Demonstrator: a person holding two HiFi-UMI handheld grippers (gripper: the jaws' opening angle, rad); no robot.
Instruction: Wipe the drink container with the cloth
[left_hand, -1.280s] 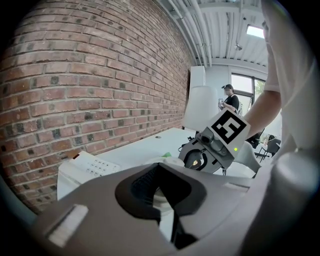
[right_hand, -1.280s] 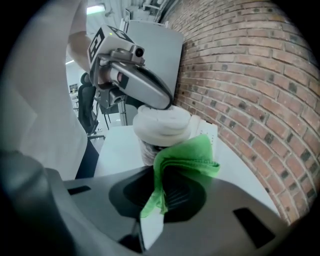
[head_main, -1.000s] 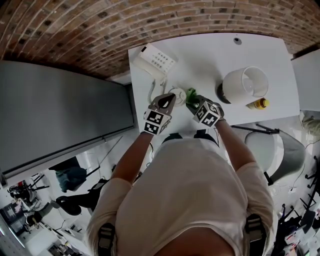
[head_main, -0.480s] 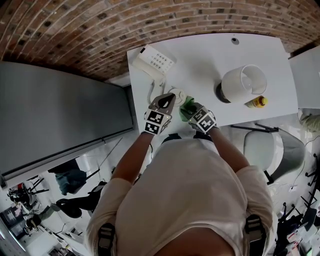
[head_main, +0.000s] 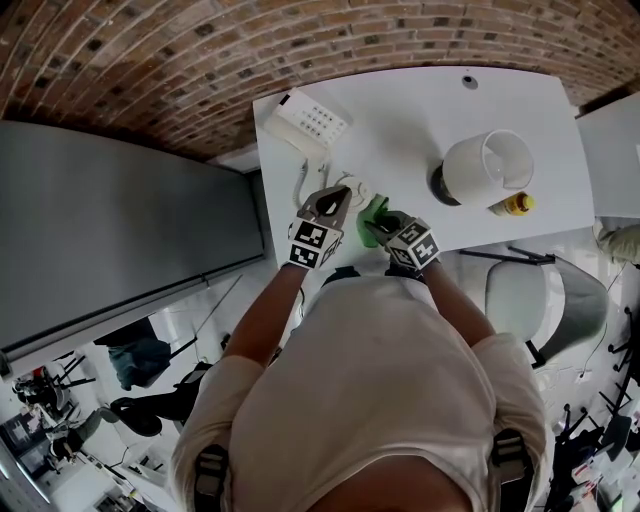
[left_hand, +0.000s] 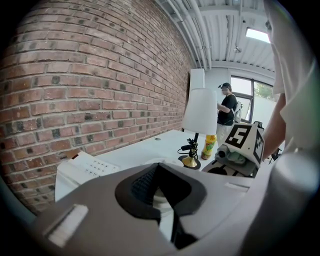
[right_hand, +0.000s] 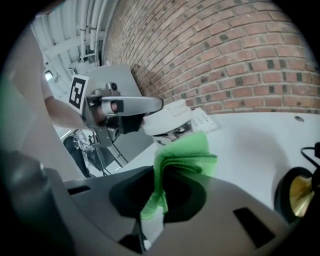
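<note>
Cloth (head_main: 373, 214) position has changed over the last second. The right gripper (head_main: 388, 226), its jaws pinching the folded green microfibre, has drawn back from the far right side of the drink container (head_main: 355, 188) toward the person, along its nearer side. The left gripper (head_main: 336, 200) stays clamped on this white lidded container, keeping it by the near left edge of the white table (head_main: 420, 110), well apart from the lamp (head_main: 488, 165). In the right gripper view the cloth presses just below the lid. I judge a wiping stroke is under way, with other faces probably still to cover.
</note>
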